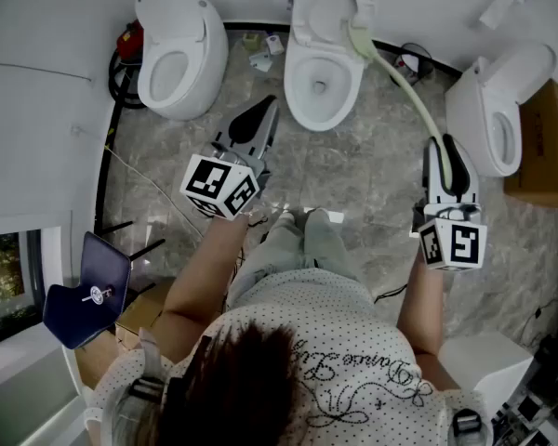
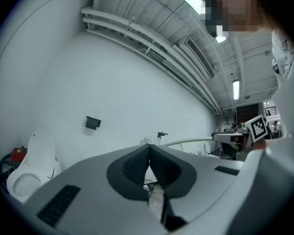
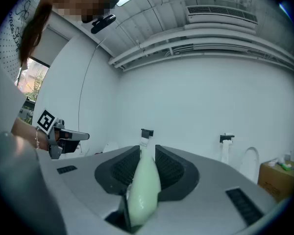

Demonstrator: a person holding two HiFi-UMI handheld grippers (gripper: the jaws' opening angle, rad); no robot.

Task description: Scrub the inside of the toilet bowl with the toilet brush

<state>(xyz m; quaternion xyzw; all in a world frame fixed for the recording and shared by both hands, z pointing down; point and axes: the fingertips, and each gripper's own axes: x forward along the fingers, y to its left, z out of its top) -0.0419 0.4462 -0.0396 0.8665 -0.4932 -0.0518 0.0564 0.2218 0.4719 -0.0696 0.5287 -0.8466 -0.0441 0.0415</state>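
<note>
**As the brush meets the bowl, one gripper grips and one idles**

While a person stands on the grey marbled floor (image 1: 372,179) facing three white toilets along its far edge, the right gripper (image 3: 147,152) has its fingers clamped on the pale green handle of the toilet brush (image 1: 402,82). The handle fills the narrow gap between the ribbed pads. From there the long handle arcs forward and to the left. Its brush end lies at the far right rim of the middle toilet (image 1: 302,100), just beside the raised lid and above the open bowl.

The left gripper (image 2: 149,150) is held lower and to the left, short of that toilet. Its fingers are pressed together at the tips with nothing between them.

A second toilet (image 1: 172,63) stands near the floor's far left corner and a third (image 1: 502,119) near its right edge. A cardboard box (image 1: 544,151) sits just beyond the third. A dark blue chair (image 1: 88,291) is at the near left.
</note>
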